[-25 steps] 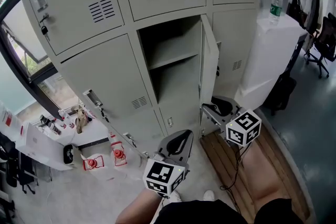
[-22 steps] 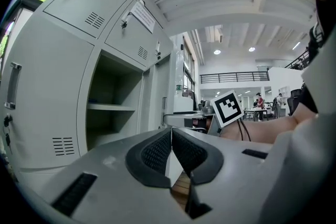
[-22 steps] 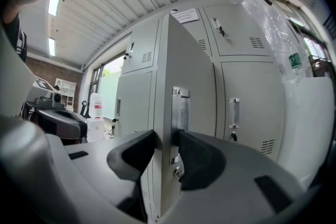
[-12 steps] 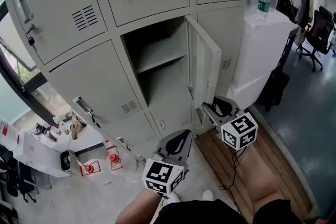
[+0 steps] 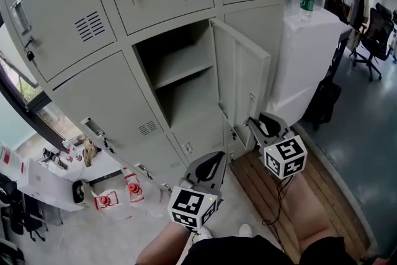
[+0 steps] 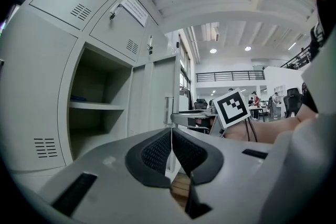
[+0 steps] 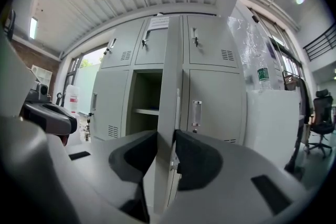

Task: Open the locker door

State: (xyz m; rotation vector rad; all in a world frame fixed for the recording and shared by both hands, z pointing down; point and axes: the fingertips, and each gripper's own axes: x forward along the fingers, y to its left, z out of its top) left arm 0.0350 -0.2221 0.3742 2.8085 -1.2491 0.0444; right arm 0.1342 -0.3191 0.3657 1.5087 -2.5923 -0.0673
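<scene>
Right gripper view: right tongs (image 7: 167, 140) closing on locker door (image 7: 170, 71) edge; left tongs (image 6: 171, 134) pressed together.

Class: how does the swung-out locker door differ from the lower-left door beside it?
The swung-out door stands open, showing its inner face; the lower-left door is shut, showing vents. The right gripper is closing its jaws on the swung-out door's edge; the lower-left door is untouched. Both are pale grey.
</scene>
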